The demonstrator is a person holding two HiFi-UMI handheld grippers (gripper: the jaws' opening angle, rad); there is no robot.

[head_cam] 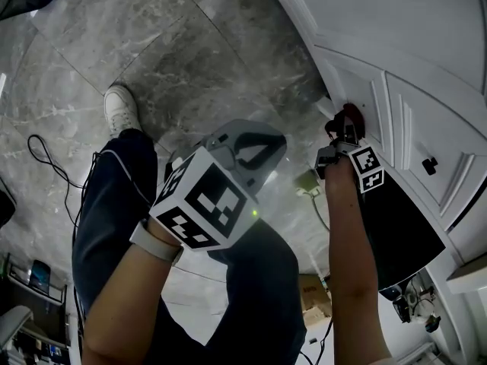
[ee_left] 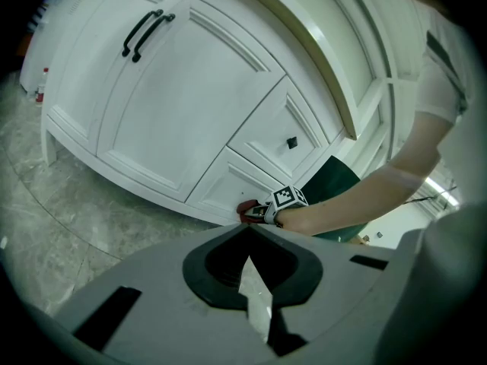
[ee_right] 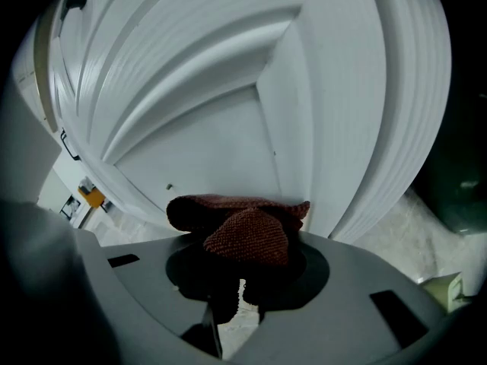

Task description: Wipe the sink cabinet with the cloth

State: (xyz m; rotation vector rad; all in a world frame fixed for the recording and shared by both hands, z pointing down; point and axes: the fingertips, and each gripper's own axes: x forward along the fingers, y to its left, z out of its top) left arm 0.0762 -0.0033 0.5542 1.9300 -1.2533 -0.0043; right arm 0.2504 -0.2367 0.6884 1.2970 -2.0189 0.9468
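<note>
While rubbing, press the cloth (ee_right: pixel 243 230) flat and go slow, side to side. Near at hand, left gripper (ee_left: pixel 248 265) pinched shut on nothing. Farther out, right gripper (ee_right: pixel 242 284) clamped on that red cloth, bunched just past its jaw tips, right up against the white sink cabinet (ee_right: pixel 228 120) low down.

This looks like a home kitchen or washroom. A white sink cabinet (ee_left: pixel 160 105) with panelled doors, black bar handles (ee_left: pixel 144 33) and a small drawer knob (ee_left: pixel 291 143) stands on grey marble-look floor tiles (head_cam: pixel 190 67). A loose black cable (head_cam: pixel 47 162) and cardboard boxes (head_cam: pixel 313 293) lie about on the floor.
</note>
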